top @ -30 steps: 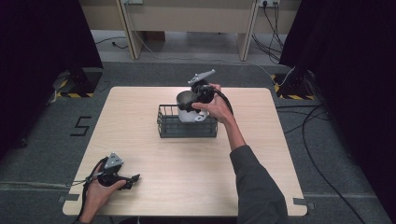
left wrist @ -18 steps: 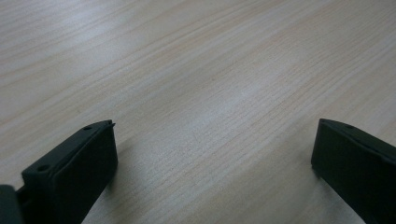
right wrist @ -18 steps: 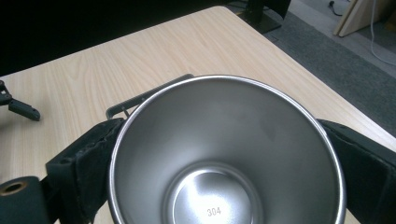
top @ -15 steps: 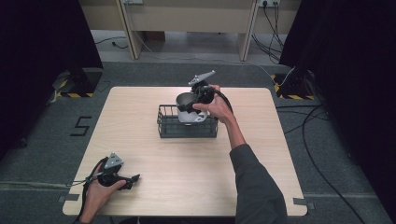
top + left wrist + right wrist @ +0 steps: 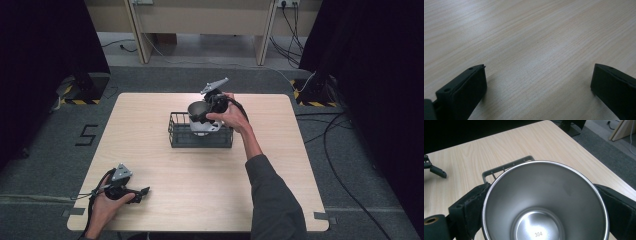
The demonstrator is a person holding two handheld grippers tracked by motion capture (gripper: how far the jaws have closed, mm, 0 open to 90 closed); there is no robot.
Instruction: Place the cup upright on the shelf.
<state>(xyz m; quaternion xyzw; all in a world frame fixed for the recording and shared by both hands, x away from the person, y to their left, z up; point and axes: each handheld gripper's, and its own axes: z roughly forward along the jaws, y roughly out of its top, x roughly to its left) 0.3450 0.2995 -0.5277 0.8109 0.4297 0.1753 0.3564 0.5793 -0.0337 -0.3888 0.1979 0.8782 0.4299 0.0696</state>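
Note:
A stainless steel cup (image 5: pixel 198 108) hangs tilted just above a black wire basket (image 5: pixel 200 142) at the middle back of the table. My right gripper (image 5: pixel 205 111) is shut on it, one jaw on either side of its wall. In the right gripper view the cup (image 5: pixel 544 202) faces the camera with its mouth open and nothing inside, and the basket's rim (image 5: pixel 506 166) shows behind it. A pale object (image 5: pixel 204 128) lies in the basket beneath the cup. My left gripper (image 5: pixel 141 192) rests open on the table's front left, its jaws (image 5: pixel 537 92) wide apart over bare wood.
The wooden table (image 5: pixel 165 165) has free room around the basket and in front of it. My left gripper's tips (image 5: pixel 435 170) show far off in the right gripper view. Cables (image 5: pixel 345 150) lie on the floor to the right, and furniture legs (image 5: pixel 142 30) stand behind the table.

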